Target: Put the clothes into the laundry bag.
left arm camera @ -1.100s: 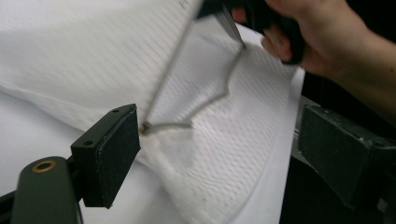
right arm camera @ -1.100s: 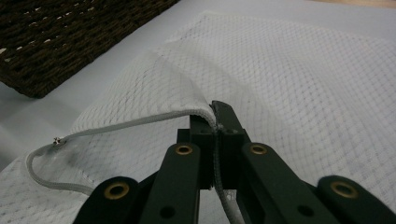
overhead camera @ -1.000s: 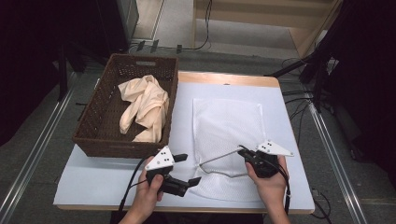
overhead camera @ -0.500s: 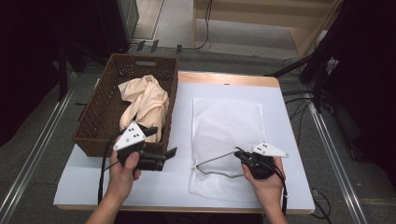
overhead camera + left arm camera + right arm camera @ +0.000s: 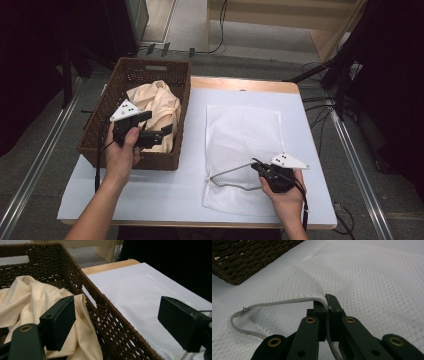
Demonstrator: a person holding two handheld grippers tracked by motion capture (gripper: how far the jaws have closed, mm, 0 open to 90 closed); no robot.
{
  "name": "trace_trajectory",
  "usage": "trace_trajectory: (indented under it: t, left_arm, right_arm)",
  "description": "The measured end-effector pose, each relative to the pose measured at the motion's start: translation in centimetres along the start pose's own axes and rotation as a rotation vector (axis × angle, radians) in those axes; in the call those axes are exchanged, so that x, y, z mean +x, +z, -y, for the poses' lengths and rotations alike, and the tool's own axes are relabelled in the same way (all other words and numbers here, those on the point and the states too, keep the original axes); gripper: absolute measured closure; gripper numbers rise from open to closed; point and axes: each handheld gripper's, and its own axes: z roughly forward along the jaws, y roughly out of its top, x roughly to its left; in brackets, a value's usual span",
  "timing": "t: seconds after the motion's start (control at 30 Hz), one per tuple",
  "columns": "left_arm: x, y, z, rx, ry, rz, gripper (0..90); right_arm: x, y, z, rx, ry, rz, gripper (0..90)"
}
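A brown wicker basket (image 5: 100,115) at the table's left holds a crumpled cream cloth (image 5: 157,100). My left gripper (image 5: 161,122) hovers open over the basket's near right corner. In the left gripper view its jaws straddle the basket wall (image 5: 75,270), one pad beside the cloth (image 5: 30,300), the other over the mesh bag (image 5: 140,295). A white mesh bag (image 5: 245,135) lies flat to the basket's right. My right gripper (image 5: 256,166) is shut on its grey zipper edge (image 5: 287,301), lifting the mouth into an open loop; the right gripper (image 5: 327,307) pinches the edge at its tips.
A white mat (image 5: 165,190) covers the wooden table (image 5: 240,84). The basket's corner (image 5: 244,255) sits just left of the bag's mouth. Cables and dark stands surround the table on the floor.
My left gripper rose from the table's front edge and moved left and away, out over the basket. The right gripper kept its hold on the bag's edge, shifting little.
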Motion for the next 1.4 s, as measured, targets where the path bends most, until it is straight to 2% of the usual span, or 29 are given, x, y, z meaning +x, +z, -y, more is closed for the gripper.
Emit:
trace_trajectory:
  t: [0.03, 0.1, 0.13, 0.2, 0.3, 0.37, 0.43, 0.47, 0.5, 0.63, 0.67, 0.73, 0.8, 0.83, 0.87, 0.9, 0.97, 1.03, 1.07, 1.1, 1.13, 1.2, 1.23, 1.27, 1.33, 1.37, 1.4]
  left_arm:
    - [0.1, 0.4, -0.2, 0.010, 0.009, -0.006, 13.7]
    - [0.3, 1.3, -0.6, 0.049, 0.023, -0.052, 14.8]
    - [0.5, 1.8, -0.8, 0.072, 0.019, -0.083, 18.3]
    - [0.9, 3.0, -1.2, 0.124, 0.006, -0.153, 31.2]
    - [1.5, 4.4, -1.9, 0.168, -0.002, -0.217, 31.6]
    - [2.2, 5.3, -2.3, 0.193, -0.003, -0.238, 27.2]
    - [3.0, 6.3, -2.6, 0.219, -0.025, -0.240, 20.9]
    - [3.5, 6.8, -2.6, 0.237, -0.049, -0.224, 18.9]
    - [4.2, 7.4, -2.6, 0.261, -0.076, -0.186, 16.3]
    - [5.6, 9.1, -2.4, 0.333, -0.138, -0.131, 14.1]
    - [6.0, 9.9, -2.0, 0.372, -0.145, -0.130, 14.2]
    - [6.1, 10.2, -1.9, 0.388, -0.151, -0.144, 14.5]
    - [6.3, 10.6, -1.9, 0.408, -0.147, -0.175, 14.7]
    - [6.4, 10.9, -1.9, 0.409, -0.134, -0.217, 14.8]
    - [6.4, 10.9, -1.9, 0.409, -0.134, -0.217, 14.6]
    - [6.5, 11.3, -1.8, 0.422, -0.115, -0.250, 14.6]
    - [6.7, 12.2, -1.8, 0.476, -0.091, -0.328, 14.4]
    - [7.1, 13.1, -1.6, 0.534, -0.071, -0.387, 13.8]
    - [7.6, 13.6, -1.2, 0.582, -0.045, -0.442, 12.4]
    - [8.4, 14.4, -0.5, 0.636, -0.045, -0.446, 1.9]
    - [8.8, 14.8, 0.0, 0.665, -0.071, -0.420, 0.4]
    - [9.1, 15.0, 0.5, 0.675, -0.083, -0.405, 0.0]
    - [9.2, 15.3, 1.1, 0.687, -0.064, -0.393, 0.0]
    - [9.2, 15.3, 1.1, 0.687, -0.064, -0.393, 0.0]
    - [8.9, 15.6, 1.3, 0.704, -0.021, -0.401, 1.3]
    - [8.7, 15.3, 0.9, 0.732, 0.022, -0.430, 16.4]
    - [8.7, 15.3, 0.9, 0.732, 0.022, -0.430, 25.9]
  right_arm:
    - [0.0, 0.0, 0.0, 0.000, 0.000, 0.000, 89.1]
    - [0.0, 0.1, 0.1, 0.006, 0.005, -0.002, 89.1]
    - [0.0, 0.1, 0.1, 0.006, 0.002, -0.002, 89.1]
    - [0.0, 0.1, 0.1, 0.006, 0.001, -0.001, 89.0]
    - [0.0, 0.1, 0.1, 0.006, -0.001, 0.000, 89.1]
    - [0.0, 0.1, 0.2, 0.006, 0.003, -0.001, 89.1]
    - [0.0, 0.1, 0.2, 0.007, 0.001, -0.001, 89.1]
    - [0.0, 0.1, 0.2, 0.007, 0.002, -0.001, 89.0]
    - [0.0, 0.1, 0.2, 0.007, 0.002, -0.001, 89.1]
    - [-0.2, 0.1, 0.2, 0.007, 0.000, -0.002, 89.1]
    - [-0.2, 0.1, 0.2, 0.007, 0.002, -0.002, 89.0]
    - [-0.2, 0.1, 0.2, 0.008, 0.003, -0.002, 89.1]
    - [-0.3, 0.1, 0.2, 0.005, 0.003, -0.001, 89.1]
    - [-0.3, 0.1, 0.3, 0.006, 0.003, -0.002, 89.0]
    - [-0.3, 0.1, 0.3, 0.007, 0.002, -0.002, 89.0]
    - [-0.3, 0.1, 0.3, 0.007, 0.002, -0.002, 89.0]
    - [-0.3, 0.2, 0.3, 0.009, 0.001, -0.003, 89.0]
    - [-0.2, 0.3, 0.3, 0.013, -0.001, -0.003, 89.0]
    - [-0.2, 0.3, 0.3, 0.014, 0.001, -0.004, 89.0]
    - [-0.1, 0.4, 0.3, 0.013, 0.000, -0.006, 89.0]
    - [-0.1, 0.4, 0.3, 0.014, -0.001, -0.007, 89.0]
    - [-0.1, 0.4, 0.3, 0.014, -0.002, -0.006, 89.0]
    - [-0.1, 0.4, 0.3, 0.015, -0.003, -0.007, 89.0]
    - [-0.1, 0.4, 0.3, 0.015, -0.003, -0.007, 89.0]
    - [-0.2, 0.4, 0.4, 0.016, -0.002, -0.008, 89.0]
    - [-0.2, 0.4, 0.4, 0.017, -0.001, -0.009, 89.1]
    - [-0.2, 0.4, 0.4, 0.017, -0.001, -0.009, 89.1]
